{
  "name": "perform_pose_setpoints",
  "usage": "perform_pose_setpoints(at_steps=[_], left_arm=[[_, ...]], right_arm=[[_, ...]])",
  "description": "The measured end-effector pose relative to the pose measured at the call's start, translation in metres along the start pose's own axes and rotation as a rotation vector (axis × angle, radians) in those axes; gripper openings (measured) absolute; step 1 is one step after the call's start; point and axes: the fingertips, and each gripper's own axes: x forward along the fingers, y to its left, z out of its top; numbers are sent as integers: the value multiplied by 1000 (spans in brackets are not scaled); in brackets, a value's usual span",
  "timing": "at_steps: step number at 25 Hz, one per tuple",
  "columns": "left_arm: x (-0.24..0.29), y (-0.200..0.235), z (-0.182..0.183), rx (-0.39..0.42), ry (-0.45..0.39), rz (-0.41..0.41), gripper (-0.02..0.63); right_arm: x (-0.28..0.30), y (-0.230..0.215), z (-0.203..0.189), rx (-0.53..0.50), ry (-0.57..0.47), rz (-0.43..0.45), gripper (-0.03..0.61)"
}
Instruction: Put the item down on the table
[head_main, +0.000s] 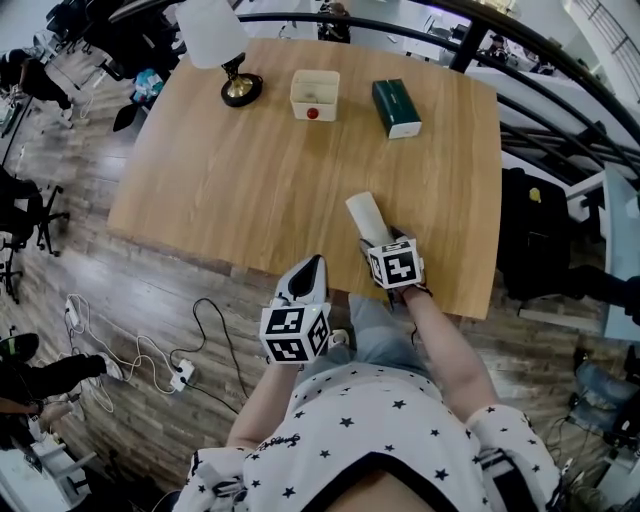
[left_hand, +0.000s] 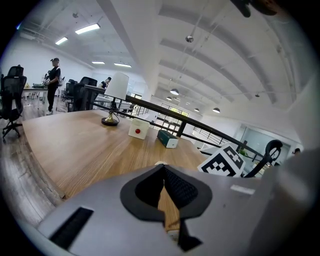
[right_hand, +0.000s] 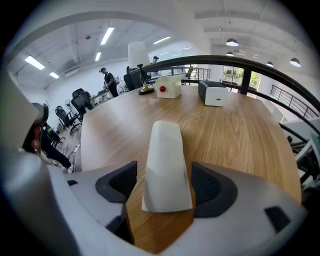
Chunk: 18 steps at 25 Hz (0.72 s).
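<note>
Your right gripper (right_hand: 163, 182), jaws spread wide and pads (right_hand: 121, 184) not pressing, straddles the white item (right_hand: 167, 150), which lies on the table (head_main: 250, 180) close to the near edge with its far end pointing toward the middle. Your left gripper (left_hand: 163, 170), jaw tips met on nothing, hangs at that same near edge, just left of the right one. Beyond both, bare wood runs to the lamp (head_main: 237, 80), the white box (head_main: 314, 95) and the green box (head_main: 396, 108), lined along the far edge
</note>
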Motion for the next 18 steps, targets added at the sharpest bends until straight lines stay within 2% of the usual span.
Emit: perform_pose_setpoints(at_steps=[6,13,18], left_arm=[[-30,-3,-7,10,-11,-8,12],[-74,-12,-25,27,-28,-27,12],[-105,-17,-38,33,-41,-29,12]], right_arm=[[-31,17,-3,46,-65,17,321],[-86,52,-12,132,-212,44,319],[-132,76,-22,171,-319,73,254]])
